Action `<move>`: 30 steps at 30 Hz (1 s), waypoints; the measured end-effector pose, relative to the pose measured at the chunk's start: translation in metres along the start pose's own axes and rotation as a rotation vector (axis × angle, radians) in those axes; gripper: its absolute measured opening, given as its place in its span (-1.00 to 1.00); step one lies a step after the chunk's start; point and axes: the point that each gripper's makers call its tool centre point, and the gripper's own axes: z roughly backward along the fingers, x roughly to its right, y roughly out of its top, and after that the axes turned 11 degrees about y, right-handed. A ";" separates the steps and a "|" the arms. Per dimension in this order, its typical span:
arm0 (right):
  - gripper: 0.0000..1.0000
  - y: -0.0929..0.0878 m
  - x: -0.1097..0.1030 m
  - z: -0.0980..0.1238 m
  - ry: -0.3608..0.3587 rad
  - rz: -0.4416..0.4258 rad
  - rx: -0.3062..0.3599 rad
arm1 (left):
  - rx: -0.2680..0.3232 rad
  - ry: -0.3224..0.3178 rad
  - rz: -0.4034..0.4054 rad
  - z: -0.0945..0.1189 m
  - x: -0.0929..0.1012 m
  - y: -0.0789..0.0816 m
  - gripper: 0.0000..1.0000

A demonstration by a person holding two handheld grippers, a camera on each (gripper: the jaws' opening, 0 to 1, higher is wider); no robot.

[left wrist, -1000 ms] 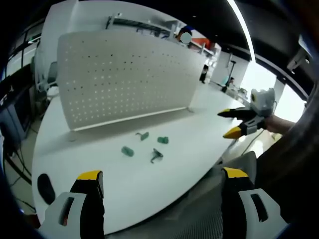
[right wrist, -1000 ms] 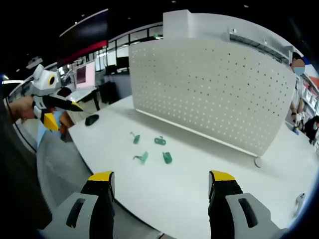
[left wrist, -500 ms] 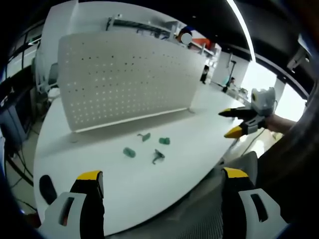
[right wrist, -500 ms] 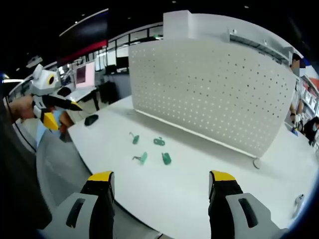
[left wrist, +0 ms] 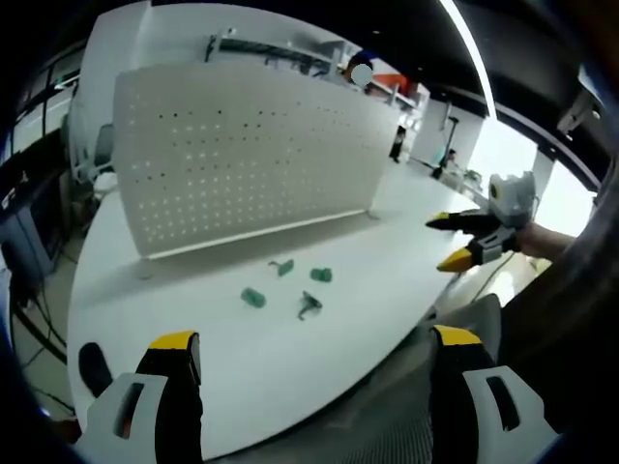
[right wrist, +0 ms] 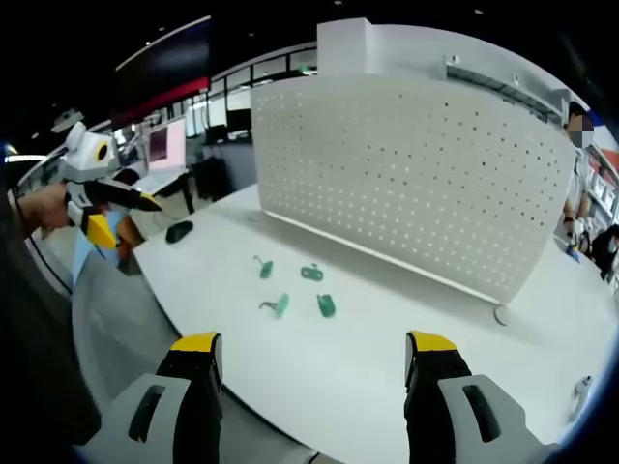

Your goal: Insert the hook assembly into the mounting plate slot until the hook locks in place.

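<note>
Green plastic hook parts [right wrist: 290,290] lie loose mid-frame on the white surface [right wrist: 387,358], before the perforated mounting plate [right wrist: 416,184]. Our left tongs [left wrist: 309,353] and right tongs [right wrist: 311,353] gape wide, empty. We judge nothing is grasped yet; next we reach down for a hook.

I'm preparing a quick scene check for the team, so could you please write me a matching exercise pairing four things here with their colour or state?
Things:
1. pegboard panel
2. small hook parts
3. right hand-held gripper
4. computer mouse

Colour or state:
A. green, lying loose on the table
B. dark, near the table's edge
C. white, standing upright, full of holes
D. open, holding nothing

Pairs: 1-C, 2-A, 3-D, 4-B
</note>
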 end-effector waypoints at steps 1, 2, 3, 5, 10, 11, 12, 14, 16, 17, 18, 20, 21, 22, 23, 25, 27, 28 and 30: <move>0.56 0.000 0.000 0.000 0.000 -0.001 -0.001 | 0.001 0.000 -0.001 0.000 0.000 0.000 1.00; 0.56 0.000 0.000 0.000 0.001 -0.001 -0.001 | 0.001 -0.001 -0.001 0.000 0.000 0.001 1.00; 0.56 0.000 0.000 0.000 0.000 -0.001 0.000 | 0.001 -0.001 -0.001 0.000 0.000 0.001 1.00; 0.56 0.000 0.000 0.000 0.000 -0.002 0.001 | -0.001 -0.001 -0.002 -0.001 0.000 0.001 1.00; 0.56 0.000 0.001 0.000 0.001 -0.004 -0.002 | -0.021 -0.007 -0.009 -0.006 -0.002 -0.003 1.00; 0.56 -0.001 0.002 0.001 -0.001 -0.008 0.000 | -0.021 -0.008 -0.013 -0.008 -0.001 -0.002 1.00; 0.56 -0.002 0.002 0.001 -0.002 -0.009 -0.001 | -0.020 -0.011 -0.013 -0.009 -0.001 -0.002 1.00; 0.56 -0.005 0.003 0.001 -0.004 -0.011 -0.004 | -0.023 -0.024 -0.037 -0.015 0.002 -0.003 1.00; 0.56 -0.009 0.003 0.000 -0.005 -0.016 -0.008 | -0.041 -0.047 -0.075 -0.023 0.008 -0.007 1.00; 0.56 -0.010 0.003 0.000 -0.004 -0.018 -0.013 | -0.048 -0.058 -0.087 -0.029 0.010 -0.008 1.00; 0.56 -0.012 0.003 0.000 -0.004 -0.019 -0.014 | -0.049 -0.068 -0.092 -0.033 0.012 -0.008 1.00; 0.56 -0.016 0.002 -0.001 0.001 -0.031 -0.026 | -0.061 -0.089 -0.094 -0.041 0.017 -0.009 1.00; 0.55 -0.017 0.002 0.000 0.003 -0.031 -0.032 | -0.062 -0.098 -0.095 -0.044 0.020 -0.007 0.99; 0.55 -0.017 0.002 0.000 0.003 -0.027 -0.033 | -0.059 -0.122 -0.099 -0.049 0.025 -0.004 0.98; 0.55 -0.018 0.002 0.001 0.002 -0.022 -0.035 | -0.063 -0.133 -0.104 -0.052 0.028 -0.003 0.98; 0.55 -0.019 0.004 0.002 -0.001 -0.024 -0.039 | -0.060 -0.146 -0.131 -0.059 0.033 0.002 0.98; 0.55 -0.019 0.007 0.001 -0.005 -0.029 -0.039 | -0.066 -0.165 -0.150 -0.068 0.038 0.006 0.97; 0.55 -0.020 0.007 0.000 -0.006 -0.030 -0.040 | -0.065 -0.178 -0.155 -0.073 0.041 0.007 0.97; 0.55 -0.020 0.006 -0.001 -0.003 -0.033 -0.044 | -0.072 -0.198 -0.165 -0.080 0.046 0.008 0.96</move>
